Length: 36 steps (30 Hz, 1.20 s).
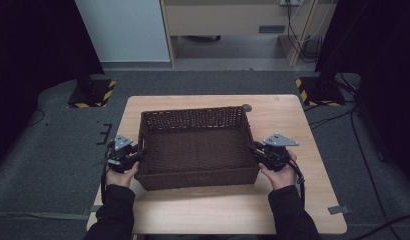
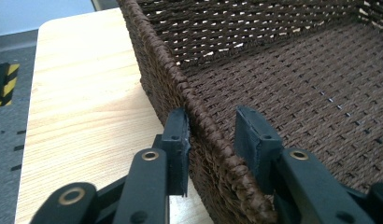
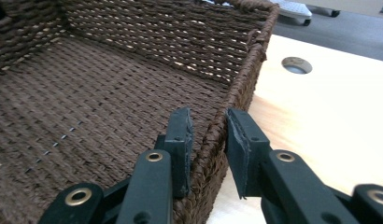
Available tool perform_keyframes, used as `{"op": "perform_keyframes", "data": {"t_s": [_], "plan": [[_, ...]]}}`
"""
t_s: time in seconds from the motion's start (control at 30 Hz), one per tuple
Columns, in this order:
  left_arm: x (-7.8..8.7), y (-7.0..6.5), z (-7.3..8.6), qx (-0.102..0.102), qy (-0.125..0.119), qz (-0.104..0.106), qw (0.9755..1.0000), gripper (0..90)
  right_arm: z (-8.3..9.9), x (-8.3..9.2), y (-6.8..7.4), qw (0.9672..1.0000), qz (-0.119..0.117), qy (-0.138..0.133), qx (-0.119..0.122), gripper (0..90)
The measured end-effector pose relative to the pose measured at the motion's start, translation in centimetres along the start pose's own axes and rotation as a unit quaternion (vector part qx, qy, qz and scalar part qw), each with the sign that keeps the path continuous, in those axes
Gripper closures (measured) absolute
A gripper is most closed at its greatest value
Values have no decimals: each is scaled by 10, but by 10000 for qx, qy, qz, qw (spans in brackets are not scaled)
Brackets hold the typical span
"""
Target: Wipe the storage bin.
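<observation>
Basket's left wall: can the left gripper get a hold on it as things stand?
Probably yes. The left gripper already straddles the rim of the basket, one of the jaws outside, one inside, with nothing between; a small gap remains inside.

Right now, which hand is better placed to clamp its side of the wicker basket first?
Probably the left. The left tool has its outer pad against the wicker basket rim, with a gap only on the inner side. The right tool also straddles its rim, but gaps show beside both pads.

Dark brown woven basket [image 1: 197,150], upright, empty, mid-table.
</observation>
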<state>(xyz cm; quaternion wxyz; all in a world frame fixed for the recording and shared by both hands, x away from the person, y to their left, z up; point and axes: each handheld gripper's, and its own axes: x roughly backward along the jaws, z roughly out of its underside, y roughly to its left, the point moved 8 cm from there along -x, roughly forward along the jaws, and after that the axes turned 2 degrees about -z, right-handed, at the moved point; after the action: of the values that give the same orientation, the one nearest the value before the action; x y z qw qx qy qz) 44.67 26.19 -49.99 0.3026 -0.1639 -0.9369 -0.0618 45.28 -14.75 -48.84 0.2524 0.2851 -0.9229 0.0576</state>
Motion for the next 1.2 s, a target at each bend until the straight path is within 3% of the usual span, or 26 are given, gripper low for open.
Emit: {"op": "perform_keyframes", "data": {"t_s": [0.17, 0.27, 0.43, 0.7, 1.03, 1.2], "plan": [[0, 3, 0, -1, 27, 46, 10000, 657, -1, 5, 6, 9997, -205, 57, 76, 696], [0, 4, 0, 12, 5, 72, 10000, 657, -6, 1, 2, 9996, -182, -190, 43, 617], [0, 4, 0, -2, -30, 75, 10000, 651, -4, -8, 1, 9998, -115, -104, 78, 676], [3, 6, 2, 45, -117, 23, 9999, 608, 0, -4, 6, 9999, -56, -39, 125, 686], [7, 7, 6, 52, -68, 206, 9998, 620, 3, 6, 14, 9998, -191, -9, 60, 670], [7, 7, 6, 3, -15, 196, 9998, 636, -6, 13, 4, 9993, -183, -312, 15, 615]]}}
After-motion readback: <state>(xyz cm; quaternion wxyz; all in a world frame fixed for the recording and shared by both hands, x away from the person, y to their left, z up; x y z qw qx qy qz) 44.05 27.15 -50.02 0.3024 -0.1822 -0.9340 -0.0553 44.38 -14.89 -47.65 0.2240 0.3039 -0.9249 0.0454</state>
